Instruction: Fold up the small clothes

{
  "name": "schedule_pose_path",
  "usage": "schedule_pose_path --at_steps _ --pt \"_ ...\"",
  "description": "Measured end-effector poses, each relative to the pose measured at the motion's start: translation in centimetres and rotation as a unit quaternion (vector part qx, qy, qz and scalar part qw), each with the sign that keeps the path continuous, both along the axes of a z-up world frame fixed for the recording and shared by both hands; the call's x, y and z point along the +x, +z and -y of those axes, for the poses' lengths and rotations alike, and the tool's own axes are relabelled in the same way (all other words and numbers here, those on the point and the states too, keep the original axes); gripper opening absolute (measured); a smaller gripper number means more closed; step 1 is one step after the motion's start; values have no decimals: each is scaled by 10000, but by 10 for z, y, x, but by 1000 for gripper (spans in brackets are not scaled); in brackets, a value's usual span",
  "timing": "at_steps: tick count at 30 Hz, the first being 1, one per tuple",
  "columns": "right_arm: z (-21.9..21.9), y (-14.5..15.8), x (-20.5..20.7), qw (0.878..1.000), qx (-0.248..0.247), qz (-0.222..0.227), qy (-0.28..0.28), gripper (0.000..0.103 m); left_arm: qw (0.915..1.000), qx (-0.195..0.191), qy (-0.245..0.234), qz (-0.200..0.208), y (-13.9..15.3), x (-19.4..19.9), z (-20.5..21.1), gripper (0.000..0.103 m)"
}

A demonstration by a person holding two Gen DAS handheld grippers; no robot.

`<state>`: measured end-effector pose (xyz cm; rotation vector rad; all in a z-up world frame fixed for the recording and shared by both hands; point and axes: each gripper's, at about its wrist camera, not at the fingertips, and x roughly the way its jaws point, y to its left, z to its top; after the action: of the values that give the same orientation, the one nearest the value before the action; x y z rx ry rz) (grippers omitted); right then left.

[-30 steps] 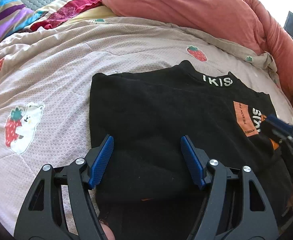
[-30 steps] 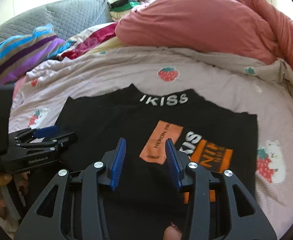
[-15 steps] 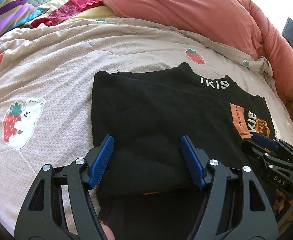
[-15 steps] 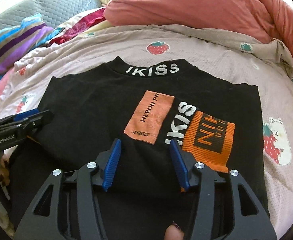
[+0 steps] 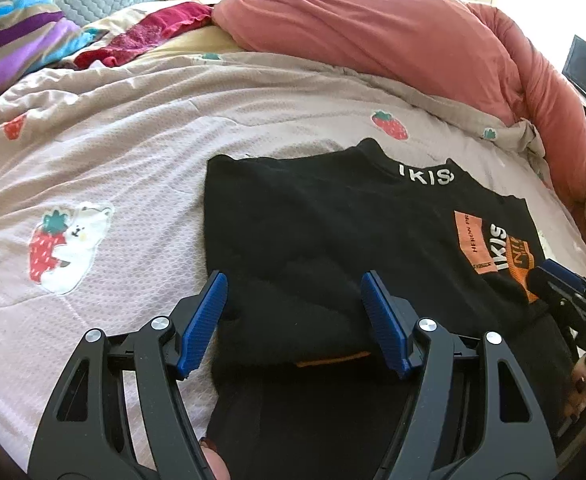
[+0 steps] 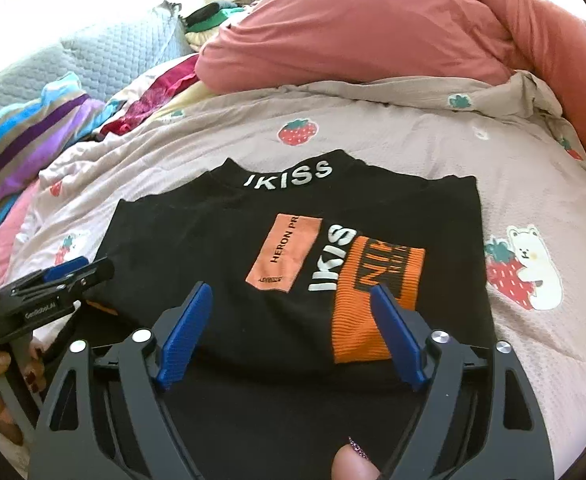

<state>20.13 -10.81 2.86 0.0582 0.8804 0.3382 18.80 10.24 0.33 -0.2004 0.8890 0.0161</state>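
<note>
A black top (image 5: pixel 333 232) (image 6: pixel 221 248) with a white "IKISS" collar and orange patches lies on the quilt, its lower part folded up so a doubled edge faces me. My left gripper (image 5: pixel 293 280) hovers open over the top's near left corner, and the folded edge sits between its blue pads (image 5: pixel 203 320) without being pinched. Over the near right part my right gripper (image 6: pixel 289 288) has its jaws opening, with cloth and the orange patch (image 6: pixel 373 300) lying between them, untouched by the pads. Each gripper shows at the edge of the other's view: left (image 6: pixel 73 274), right (image 5: pixel 553 276).
The pale quilt (image 5: pixel 113 152) with strawberry and bear prints covers the bed. A big salmon duvet (image 5: pixel 373 40) is heaped at the back. A striped cloth (image 6: pixel 33 128), a dark red garment (image 5: pixel 149 36) and a grey quilted pillow (image 6: pixel 105 52) lie at the back left.
The right gripper's jaws have spread much wider and it has shifted slightly across the top. The left gripper holds the same width and has barely moved.
</note>
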Motion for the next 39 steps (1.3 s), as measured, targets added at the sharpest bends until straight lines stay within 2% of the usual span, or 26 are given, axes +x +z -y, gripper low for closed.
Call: schedule_pose_path --at_steps 2,4,6,8,13,16,23,28,39 --pt "3 4 -3 10000 62 66 -15 92 10000 -37 30 53 4 -4 -2 62" --pt "6 8 -6 9998 72 137 -115 93 9999 -23 60 132 10 -8 -3 70" --pt "9 12 -8 9996 193 172 -118 96 9997 23 98 229 15 -12 -4 72" --pt "10 16 -10 9994 253 200 -122 96 9994 56 134 307 20 -15 -4 73" --pt "10 28 -14 9990 235 363 -122 98 9987 38 203 467 31 -23 -7 86" --pt "12 31 -16 9986 301 386 -185 98 9981 5 245 565 39 -31 -9 90" --pt "18 39 -25 9979 427 420 -251 98 9968 86 322 731 53 -53 -10 93" --pt "19 46 -34 9976 383 525 -231 98 9968 38 320 736 56 -65 -11 93" --pt "30 55 -54 9973 328 638 -177 98 9968 297 397 632 56 -89 -2 93"
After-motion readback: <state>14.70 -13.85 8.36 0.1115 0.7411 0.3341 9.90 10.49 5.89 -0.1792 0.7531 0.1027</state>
